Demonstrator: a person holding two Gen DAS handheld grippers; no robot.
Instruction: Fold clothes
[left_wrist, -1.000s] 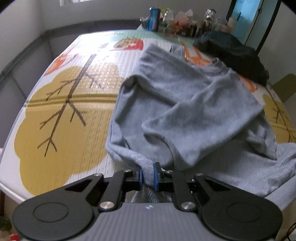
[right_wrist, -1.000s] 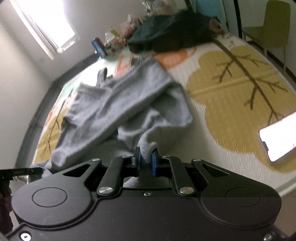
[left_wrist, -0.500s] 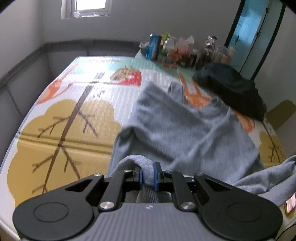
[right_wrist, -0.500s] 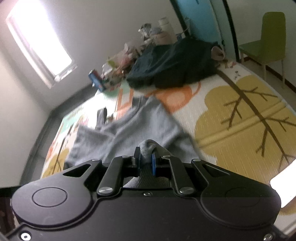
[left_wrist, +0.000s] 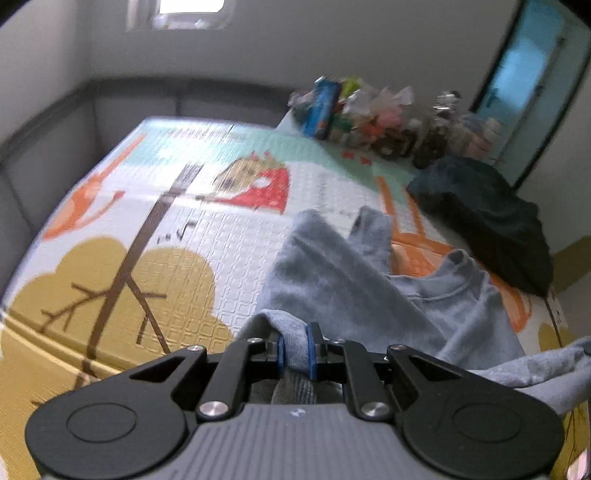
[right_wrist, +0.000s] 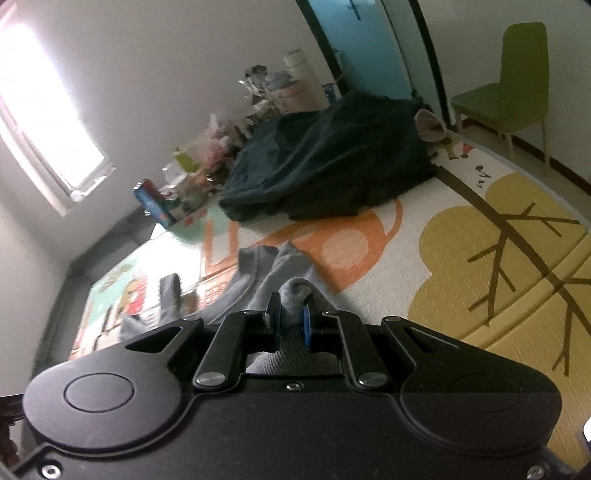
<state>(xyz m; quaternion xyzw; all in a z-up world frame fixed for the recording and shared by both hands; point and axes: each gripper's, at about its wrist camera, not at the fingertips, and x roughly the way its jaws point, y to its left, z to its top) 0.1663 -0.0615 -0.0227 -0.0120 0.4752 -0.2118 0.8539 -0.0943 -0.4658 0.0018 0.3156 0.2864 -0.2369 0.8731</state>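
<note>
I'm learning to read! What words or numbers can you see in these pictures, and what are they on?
None can be read for sure.
Play mat: small dark marks near its edge, too blurred to read.
Blue can: its label is too blurred to read.
Grey sweater, held by the left gripper and right gripper: no words.

Grey walls, bright window (right_wrist: 44, 122) — green chair (right_wrist: 513, 85), blue door (left_wrist: 532, 74).

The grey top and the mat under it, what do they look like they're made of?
Grey top: soft knit, probably cotton jersey or fleece; matte, drapes in loose folds, ribbed collar. Mat: likely foam play mat; embossed square grid, printed trees, slight sheen.
</note>
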